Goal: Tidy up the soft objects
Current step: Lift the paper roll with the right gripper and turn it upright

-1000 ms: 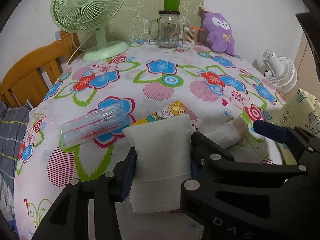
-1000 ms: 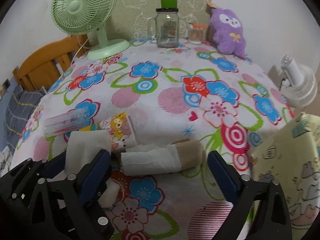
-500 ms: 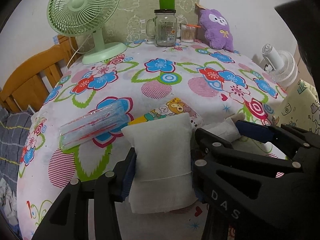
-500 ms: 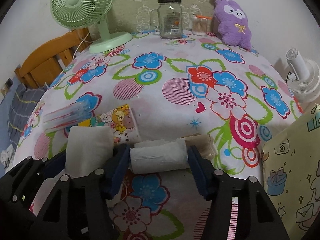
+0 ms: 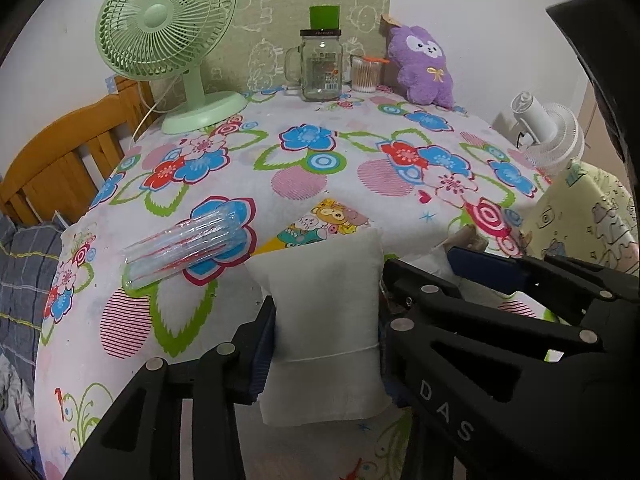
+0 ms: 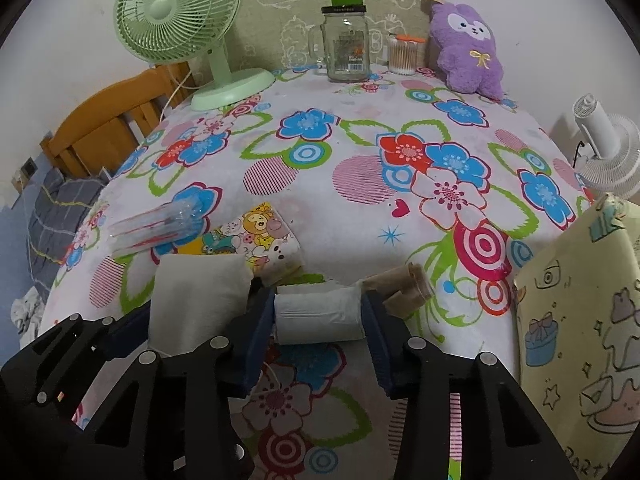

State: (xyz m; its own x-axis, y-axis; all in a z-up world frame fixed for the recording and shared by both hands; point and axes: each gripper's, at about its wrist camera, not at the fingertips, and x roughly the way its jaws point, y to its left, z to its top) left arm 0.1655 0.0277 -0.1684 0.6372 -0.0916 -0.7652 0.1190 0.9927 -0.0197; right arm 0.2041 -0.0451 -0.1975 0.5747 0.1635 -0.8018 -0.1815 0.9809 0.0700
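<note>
Tissue roll (image 6: 318, 314) now clamped by right hand-held gripper (image 6: 320, 320); left (image 5: 326, 332) still grips white pouch (image 5: 324, 320)

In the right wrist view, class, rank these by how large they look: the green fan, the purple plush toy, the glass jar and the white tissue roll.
1. green fan
2. purple plush toy

white tissue roll and glass jar: look alike; the roll sits much nearer the camera, so unranked.
</note>
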